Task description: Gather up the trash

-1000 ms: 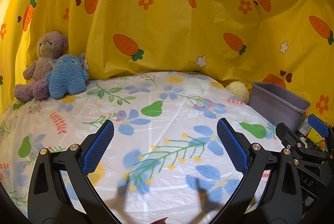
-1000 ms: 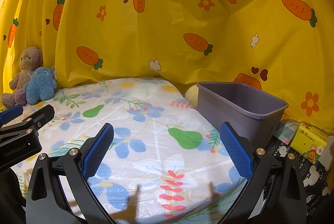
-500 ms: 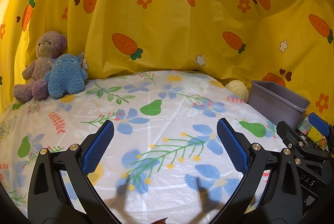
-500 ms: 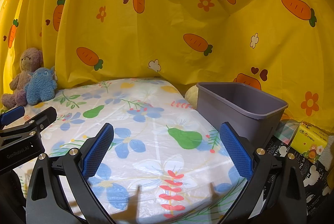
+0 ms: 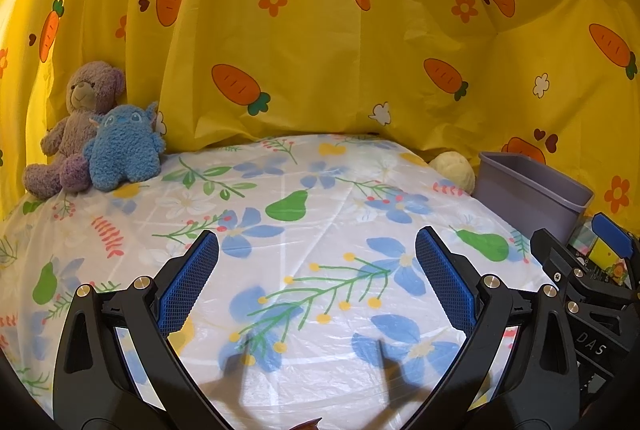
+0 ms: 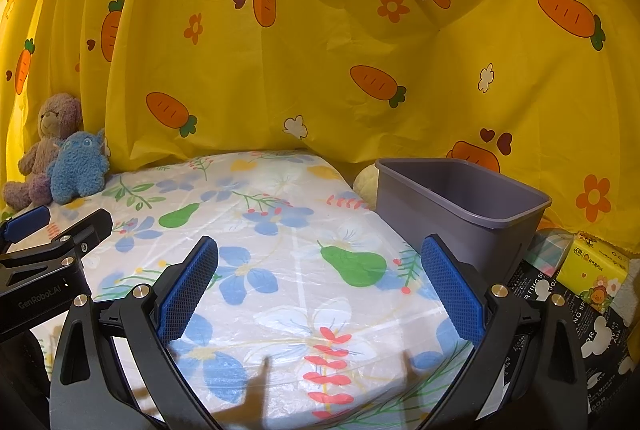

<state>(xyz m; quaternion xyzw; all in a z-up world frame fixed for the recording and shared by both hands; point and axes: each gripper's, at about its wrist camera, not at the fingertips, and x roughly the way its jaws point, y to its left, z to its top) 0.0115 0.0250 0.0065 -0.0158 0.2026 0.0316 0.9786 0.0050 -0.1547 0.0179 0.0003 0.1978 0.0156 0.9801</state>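
A grey plastic bin (image 6: 460, 205) stands at the right edge of the flowered table cover (image 6: 280, 230); its inside looks bare from here. It also shows at the right in the left wrist view, bin (image 5: 528, 189). My left gripper (image 5: 316, 258) hangs open above the cover, nothing between its blue pads. My right gripper (image 6: 320, 262) is open too, just left of the bin and close to it. The right gripper's fingers (image 5: 580, 266) show at the right edge of the left view, and the left gripper's fingers (image 6: 52, 234) at the left of the right view. No loose trash lies on the cover.
A purple teddy (image 5: 76, 125) and a blue plush (image 5: 124, 149) sit at the far left. A pale yellow ball (image 5: 454, 169) lies behind the bin. A yellow tissue pack (image 6: 596, 270) and printed black packaging (image 6: 568, 322) lie right of the bin. Yellow carrot curtain (image 5: 320, 29) closes the back.
Both views have shifted only slightly; the bin sits a little lower and more to the right in the left wrist view. Both grippers stay open.
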